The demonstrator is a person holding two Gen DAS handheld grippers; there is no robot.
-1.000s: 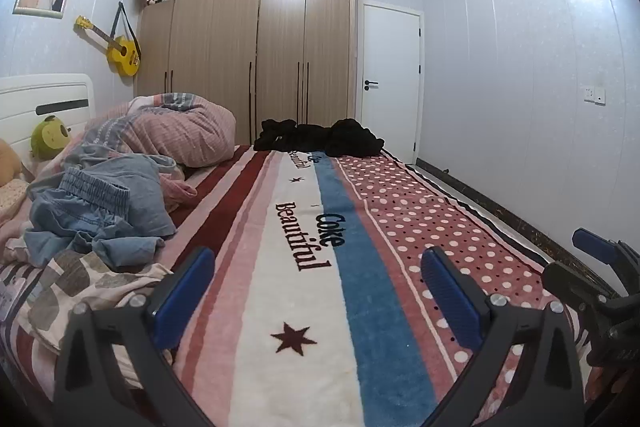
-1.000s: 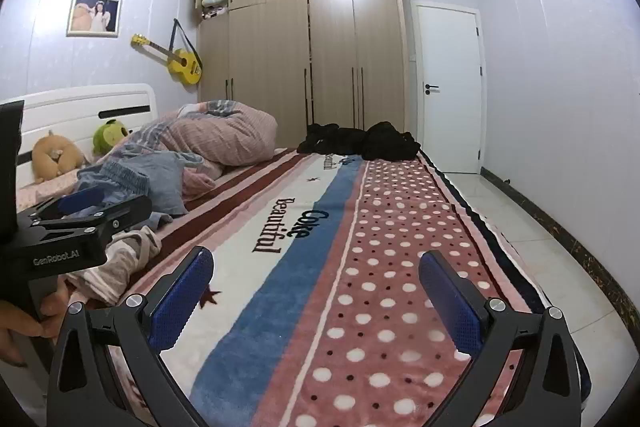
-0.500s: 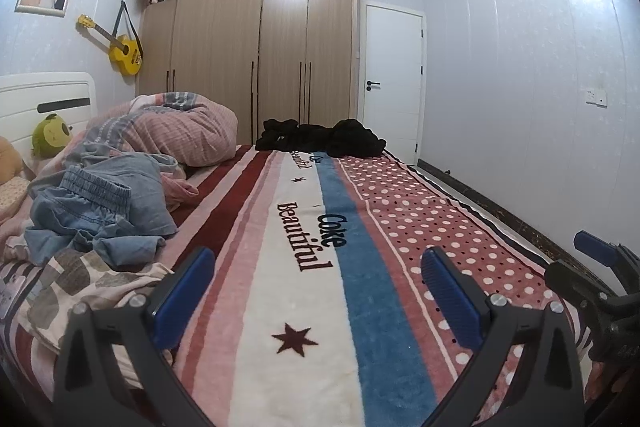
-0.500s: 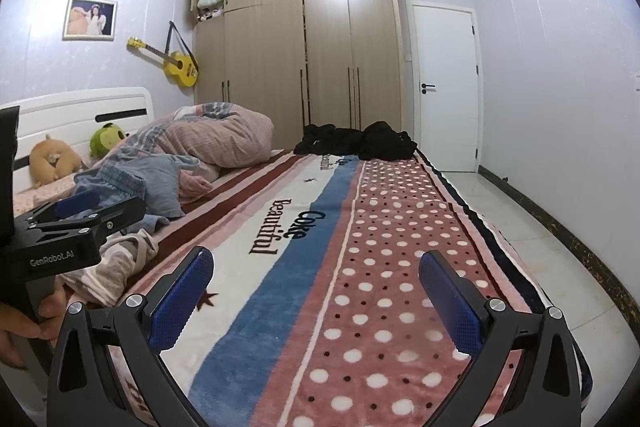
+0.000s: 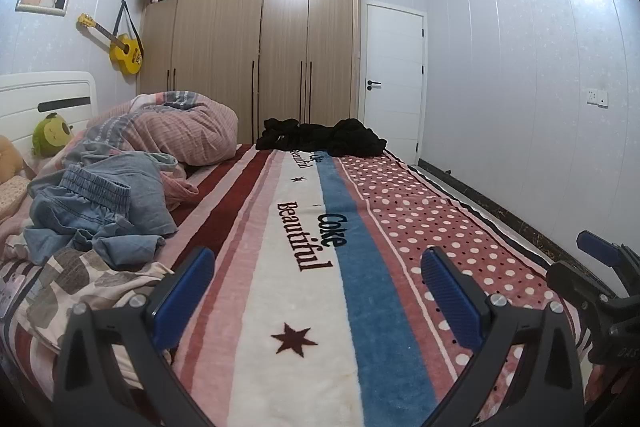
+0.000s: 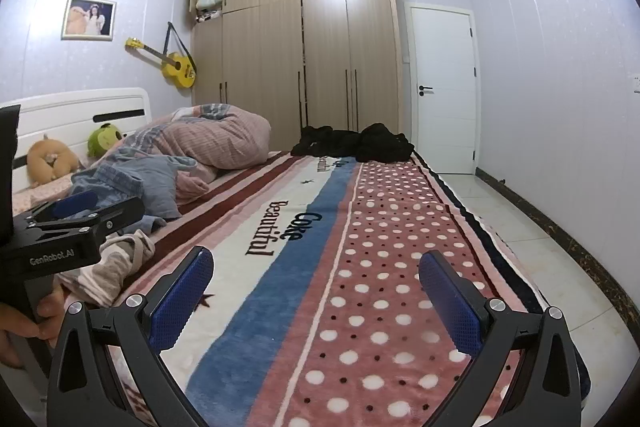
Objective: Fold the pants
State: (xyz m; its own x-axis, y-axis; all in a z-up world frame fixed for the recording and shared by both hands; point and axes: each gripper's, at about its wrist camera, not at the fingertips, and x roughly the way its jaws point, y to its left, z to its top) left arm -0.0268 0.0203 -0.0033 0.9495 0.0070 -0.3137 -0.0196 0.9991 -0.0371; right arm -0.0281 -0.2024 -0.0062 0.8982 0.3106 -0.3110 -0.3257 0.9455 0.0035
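Note:
Blue denim pants (image 5: 92, 211) (image 6: 128, 183) lie crumpled at the left of the bed, by a patterned light garment (image 5: 80, 275) (image 6: 116, 263). A black garment (image 5: 324, 139) (image 6: 356, 143) is heaped at the bed's far end. My left gripper (image 5: 316, 291) hovers open above the near striped blanket (image 5: 304, 307), nothing between its blue pads. My right gripper (image 6: 316, 291) is open over the dotted part of the blanket (image 6: 384, 267), also holding nothing. Each gripper shows at the edge of the other's view: the right gripper's body (image 5: 604, 283) and the left gripper's body (image 6: 68, 231).
A bunched pink quilt (image 5: 180, 131), a green plush toy (image 5: 52, 133) and a white headboard (image 5: 44, 99) are at left. A wooden wardrobe (image 5: 260, 47) and a white door (image 5: 394, 83) stand beyond the bed. A hand (image 6: 24, 319) grips the left tool. White tile floor (image 6: 520, 227) runs along the right.
Both views have drifted slightly; the scene sits a little higher and the right view has shifted slightly. Nothing was grasped and both grippers stay open.

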